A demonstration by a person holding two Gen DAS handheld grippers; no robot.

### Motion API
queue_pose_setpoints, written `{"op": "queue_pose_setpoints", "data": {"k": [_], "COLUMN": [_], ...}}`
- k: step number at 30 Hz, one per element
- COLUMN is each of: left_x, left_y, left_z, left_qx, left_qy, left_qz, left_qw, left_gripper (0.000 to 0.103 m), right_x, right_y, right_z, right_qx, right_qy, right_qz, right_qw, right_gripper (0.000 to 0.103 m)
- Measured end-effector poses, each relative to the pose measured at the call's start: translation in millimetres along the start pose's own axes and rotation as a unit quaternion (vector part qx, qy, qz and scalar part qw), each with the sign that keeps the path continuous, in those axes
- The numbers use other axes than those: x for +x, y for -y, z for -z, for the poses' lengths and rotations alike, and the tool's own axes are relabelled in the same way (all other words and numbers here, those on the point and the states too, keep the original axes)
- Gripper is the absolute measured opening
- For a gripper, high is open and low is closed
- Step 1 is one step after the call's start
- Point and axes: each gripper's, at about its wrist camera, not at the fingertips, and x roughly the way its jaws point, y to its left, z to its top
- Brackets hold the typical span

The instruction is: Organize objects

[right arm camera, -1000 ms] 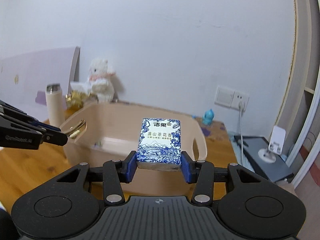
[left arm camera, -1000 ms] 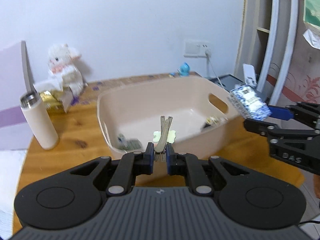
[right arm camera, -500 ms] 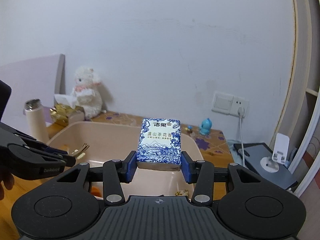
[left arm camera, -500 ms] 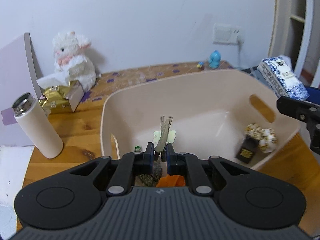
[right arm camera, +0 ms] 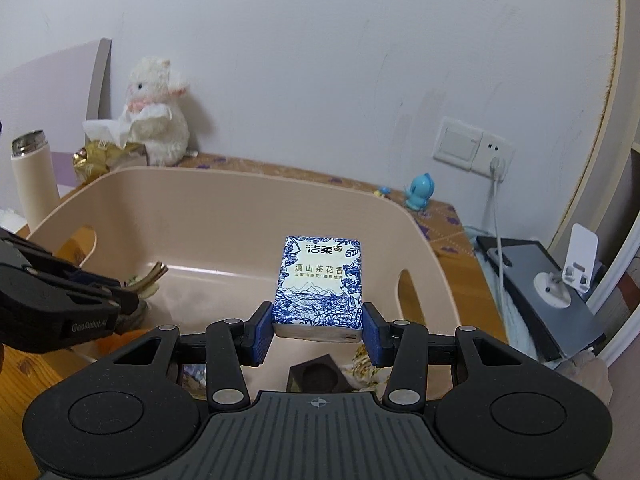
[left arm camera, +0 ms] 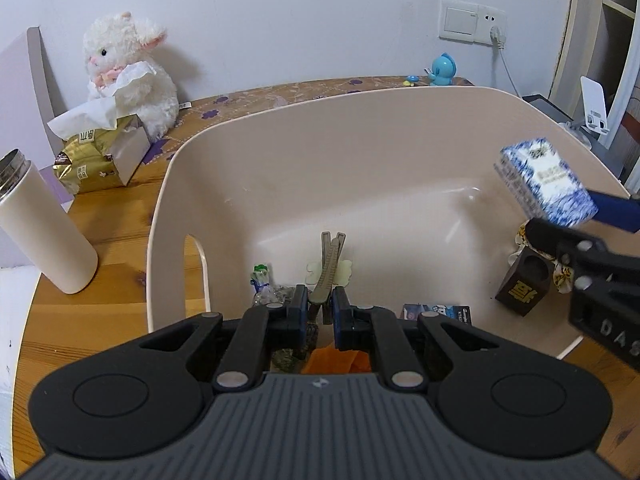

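Both grippers hung over the beige tub (left arm camera: 360, 152), which sat on the wooden worktop (left arm camera: 108, 232) near its back edge, and each carried something, apparently so the loads could be let go straight down rather than tossed. The left gripper (left arm camera: 320, 306) had its fingers clenched on a slim hair clip (left arm camera: 330, 268), pinched at its lower end so the clip stood up above the tub's floor near the left wall. The right gripper (right arm camera: 318, 330) had its fingers pressed against the two sides of a blue-and-white tissue pack (right arm camera: 318, 284), held by its lower part with the printed face upward, over the right half of the tub. Below lay things already dropped in: a dark wooden block (left arm camera: 524, 284) and, as far as the blocked view allowed, some small wrapped pieces. A white flask (left arm camera: 44, 224) stood outside, toward the left edge.
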Motion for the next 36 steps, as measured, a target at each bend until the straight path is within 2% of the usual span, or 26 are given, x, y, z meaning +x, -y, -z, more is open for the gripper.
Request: {"op": "queue_pose_setpoints", "data": {"k": [2, 3, 4, 5, 7, 9, 10, 11, 15, 20, 28, 36], "left_x": [-2, -3, -4, -6, -13, -18, -21, -23, -32, -46, -71, -112], "left_y": [0, 0, 1, 2, 5, 9, 11, 11, 11, 10, 9, 10], "left_z": [0, -1, -1, -1, -2, -2, -2, -3, -5, -6, 0, 18], "left_qx": [0.001, 0.001, 0.000, 0.000, 0.004, 0.007, 0.008, 0.007, -0.002, -0.002, -0.007, -0.013], "left_qy": [0.003, 0.004, 0.004, 0.005, 0.015, 0.022, 0.026, 0.030, 0.035, 0.044, 0.059, 0.085], "left_qz": [0.001, 0.003, 0.004, 0.003, 0.008, 0.002, -0.002, -0.005, -0.006, -0.004, -0.012, -0.026], "left_qw": [1.0000, 1.0000, 1.0000, 1.0000, 0.9998, 0.9997, 0.9996, 0.9995, 0.9994, 0.9990, 0.9982, 0.9959], "left_gripper": [0.015, 0.016, 0.021, 0.038, 0.050, 0.059, 0.068, 0.072, 0.072, 0.073, 0.076, 0.078], "right_x": [0, -1, -2, -4, -9, -15, -17, -20, -31, -44, -71, -109], "right_y": [0, 0, 1, 2, 4, 6, 7, 8, 13, 17, 16, 18], "right_z": [2, 2, 3, 3, 3, 2, 1, 0, -3, -7, -7, 0], "right_qx": [0.000, 0.001, 0.004, 0.007, 0.011, 0.014, 0.017, 0.019, 0.025, 0.033, 0.033, 0.048], "right_qy": [-0.003, -0.003, -0.003, -0.001, 0.003, 0.006, 0.008, 0.009, 0.015, 0.023, 0.031, 0.040], "right_qz": [0.000, 0.000, -0.001, -0.003, -0.002, -0.002, -0.003, -0.003, 0.000, 0.004, 0.006, 0.003], "right_qw": [1.000, 1.000, 1.000, 1.000, 1.000, 1.000, 1.000, 1.000, 1.000, 0.999, 0.999, 0.998], "right_gripper": [0.045, 0.049, 0.052, 0.051, 0.054, 0.064, 0.066, 0.067, 0.073, 0.076, 0.078, 0.080]}}
